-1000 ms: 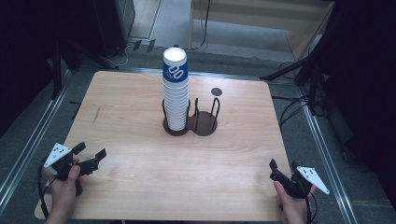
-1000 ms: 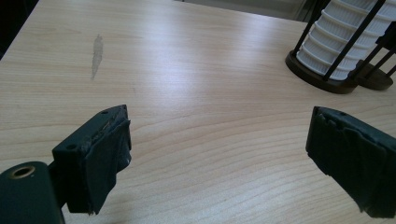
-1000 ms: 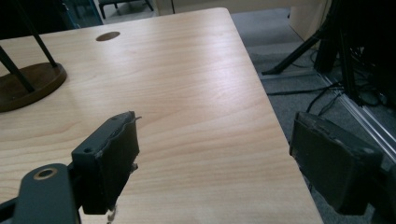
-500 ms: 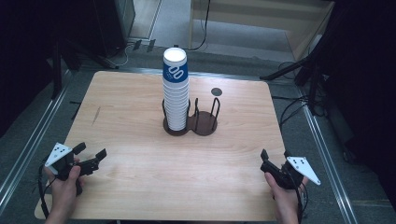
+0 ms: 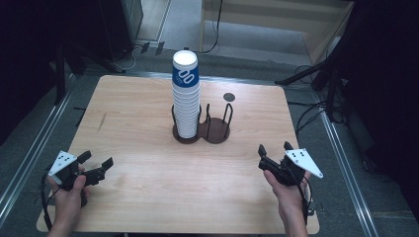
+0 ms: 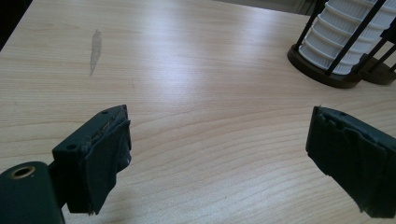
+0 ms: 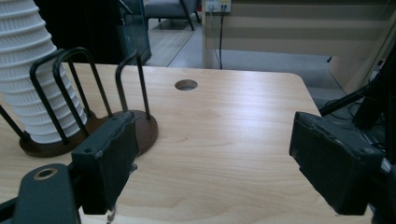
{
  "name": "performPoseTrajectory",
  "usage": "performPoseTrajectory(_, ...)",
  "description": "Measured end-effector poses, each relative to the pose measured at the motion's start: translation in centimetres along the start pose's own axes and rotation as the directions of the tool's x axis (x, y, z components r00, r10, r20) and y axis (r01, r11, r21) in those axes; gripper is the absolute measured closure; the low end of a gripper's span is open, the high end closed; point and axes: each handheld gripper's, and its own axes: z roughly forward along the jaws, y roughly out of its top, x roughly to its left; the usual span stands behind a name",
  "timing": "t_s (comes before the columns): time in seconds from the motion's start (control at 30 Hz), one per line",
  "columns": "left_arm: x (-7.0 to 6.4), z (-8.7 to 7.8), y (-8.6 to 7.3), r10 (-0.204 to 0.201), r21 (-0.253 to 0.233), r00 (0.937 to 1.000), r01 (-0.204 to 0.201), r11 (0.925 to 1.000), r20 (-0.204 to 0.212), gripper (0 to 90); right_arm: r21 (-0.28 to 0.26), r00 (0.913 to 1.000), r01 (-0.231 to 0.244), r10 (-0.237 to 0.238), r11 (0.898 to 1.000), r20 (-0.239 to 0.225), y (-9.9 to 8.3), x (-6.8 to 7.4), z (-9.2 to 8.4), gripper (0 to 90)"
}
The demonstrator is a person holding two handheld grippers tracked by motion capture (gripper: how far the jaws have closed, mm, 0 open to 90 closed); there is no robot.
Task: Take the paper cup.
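Note:
A tall stack of white paper cups (image 5: 186, 98), the top one banded blue, stands in the left ring of a dark two-ring wire holder (image 5: 216, 134) at the table's middle. The holder's right ring (image 7: 140, 123) has nothing in it. My left gripper (image 5: 97, 159) rests open at the near left corner, with only bare wood between its jaws (image 6: 219, 135). My right gripper (image 5: 274, 148) hovers near the front right, pointing toward the holder. Its jaws (image 7: 215, 149) are open, have just been opening slightly, and hold nothing. The cup stack (image 7: 28, 84) stands off to its left.
The wooden table (image 5: 148, 197) has a round cable hole (image 5: 228, 97) behind the holder and a pale smear (image 6: 95, 49) on its left side. Cables, stands and dark floor surround the table.
My right gripper has risen and moved forward and inward from the front right edge toward the holder. The left gripper has stayed put.

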Motion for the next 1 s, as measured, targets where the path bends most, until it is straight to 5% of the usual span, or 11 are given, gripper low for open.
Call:
performPoseTrajectory(0.53,0.0,0.0,0.0,0.001,0.001,1.0,-0.001,1.0,0.003,7.3,-0.007,0.9947,0.045,-0.045,0.999,-0.092,3.0,4.5,2.6,14.0)
performPoseTrajectory(1.0,0.0,0.0,0.0,0.004,0.003,1.0,-0.004,1.0,0.003,7.3,-0.02,0.9913,0.043,-0.045,0.999,-0.124,4.7,6.7,4.1,13.7)
